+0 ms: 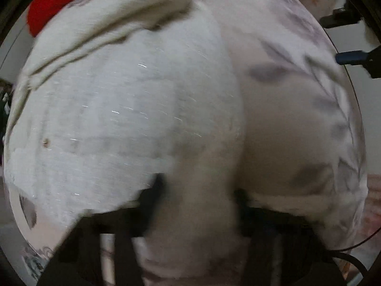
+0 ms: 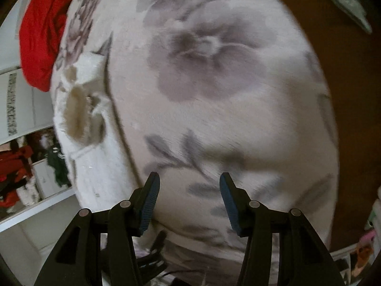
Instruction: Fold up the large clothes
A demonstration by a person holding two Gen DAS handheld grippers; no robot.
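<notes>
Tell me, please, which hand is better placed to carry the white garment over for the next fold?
Probably the left. The left gripper has its jaws shut on the white garment, while the right gripper hangs open above the floral bedding, holding nothing.

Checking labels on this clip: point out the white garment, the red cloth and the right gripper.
White garment (image 1: pixel 114 119): left wrist view, its sparkly front panel.
Red cloth (image 2: pixel 40 40): right wrist view, middle of the bundle.
Right gripper (image 2: pixel 189 190): right wrist view, midway between the blue-padded fingers.
</notes>
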